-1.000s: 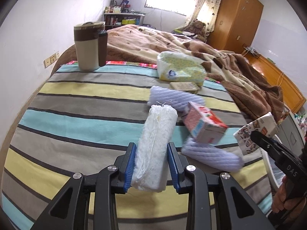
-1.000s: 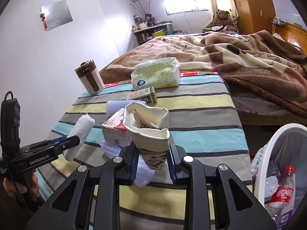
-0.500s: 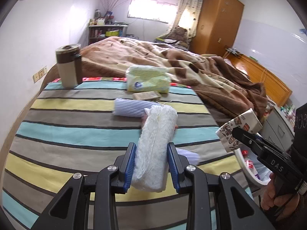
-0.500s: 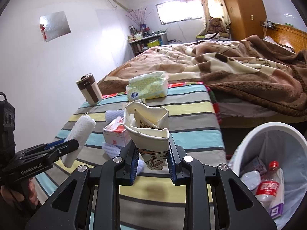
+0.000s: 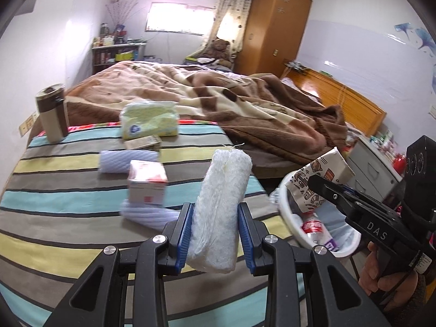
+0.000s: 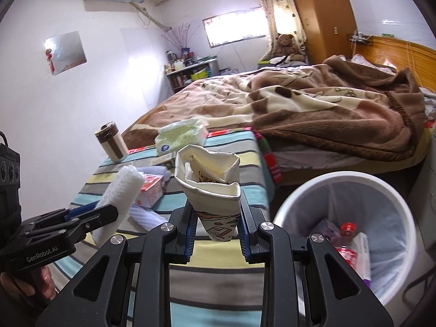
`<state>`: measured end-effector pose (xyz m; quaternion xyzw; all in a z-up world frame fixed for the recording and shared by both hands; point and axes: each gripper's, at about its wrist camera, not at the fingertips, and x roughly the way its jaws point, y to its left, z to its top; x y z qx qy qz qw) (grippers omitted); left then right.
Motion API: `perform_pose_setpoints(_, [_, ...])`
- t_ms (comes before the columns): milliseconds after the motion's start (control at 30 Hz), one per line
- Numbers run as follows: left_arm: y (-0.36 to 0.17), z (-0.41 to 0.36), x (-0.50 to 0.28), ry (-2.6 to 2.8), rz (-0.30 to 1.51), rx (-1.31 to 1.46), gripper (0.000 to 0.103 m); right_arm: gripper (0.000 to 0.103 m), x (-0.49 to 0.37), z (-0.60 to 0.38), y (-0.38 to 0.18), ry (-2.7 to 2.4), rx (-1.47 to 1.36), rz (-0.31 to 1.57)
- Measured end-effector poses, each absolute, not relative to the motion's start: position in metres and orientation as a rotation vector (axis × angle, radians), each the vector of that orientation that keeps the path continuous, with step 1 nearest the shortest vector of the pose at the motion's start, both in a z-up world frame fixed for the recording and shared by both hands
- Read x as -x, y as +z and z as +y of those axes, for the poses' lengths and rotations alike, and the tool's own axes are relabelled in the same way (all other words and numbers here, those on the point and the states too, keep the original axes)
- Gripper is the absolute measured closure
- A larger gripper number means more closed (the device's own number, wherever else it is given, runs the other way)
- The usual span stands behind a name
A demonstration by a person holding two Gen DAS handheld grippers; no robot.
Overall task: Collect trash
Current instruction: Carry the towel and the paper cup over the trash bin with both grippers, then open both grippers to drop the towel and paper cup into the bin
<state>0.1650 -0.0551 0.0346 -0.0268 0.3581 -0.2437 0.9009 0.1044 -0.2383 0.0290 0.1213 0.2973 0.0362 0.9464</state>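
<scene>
My left gripper (image 5: pixel 215 212) is shut on a white rolled wad of tissue (image 5: pixel 220 207), held above the right part of the striped table (image 5: pixel 54 190). My right gripper (image 6: pixel 216 216) is shut on a crushed printed paper cup (image 6: pixel 209 188), which hangs just left of the white trash bin (image 6: pixel 299 199). The bin holds a red-capped bottle (image 6: pixel 346 239) and other scraps. From the left wrist view the cup (image 5: pixel 318 179) sits over the bin's rim (image 5: pixel 288 212). On the table lie a red-and-white carton (image 5: pixel 147 182) and two pale ribbed wrappers (image 5: pixel 128 160).
A brown-and-cream mug (image 5: pixel 51 114), a green tissue pack (image 5: pixel 148 120) and a small flat box (image 5: pixel 141 143) stand at the table's far side. Behind is a bed with a brown blanket (image 5: pixel 245 109). A grey cabinet (image 5: pixel 373 163) stands right of the bin.
Both grippers have swung right and risen, away from the table's middle toward the bin, each keeping its load. The bin now fills more of the right wrist view.
</scene>
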Motion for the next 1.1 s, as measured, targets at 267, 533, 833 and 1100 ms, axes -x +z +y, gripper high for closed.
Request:
perform_pose_setpoints(267, [0.035, -0.1, -0.157, -0.582, 0.751, 0.033, 0.07, 0.076, -0.091, -0.268, 0.03, 0.007, -0.253, 0.595])
perform_pose_setpoints(533, [0.03, -0.148, -0.152, -0.649, 0.773, 0.005, 0.07, 0.076, -0.079, -0.292, 0.027, -0.061, -0.259, 0.593])
perform_pose_setpoints(833, [0.022, -0.192, -0.149, -0.709, 0.796, -0.024, 0.07, 0.076, -0.072, -0.315, 0.021, -0.114, -0.261, 0.603])
perform_pose_setpoints(1100, [0.01, -0.222, -0.15, -0.745, 0.832, -0.039, 0.07, 0.076, -0.069, -0.332, 0.015, -0.14, -0.272, 0.623])
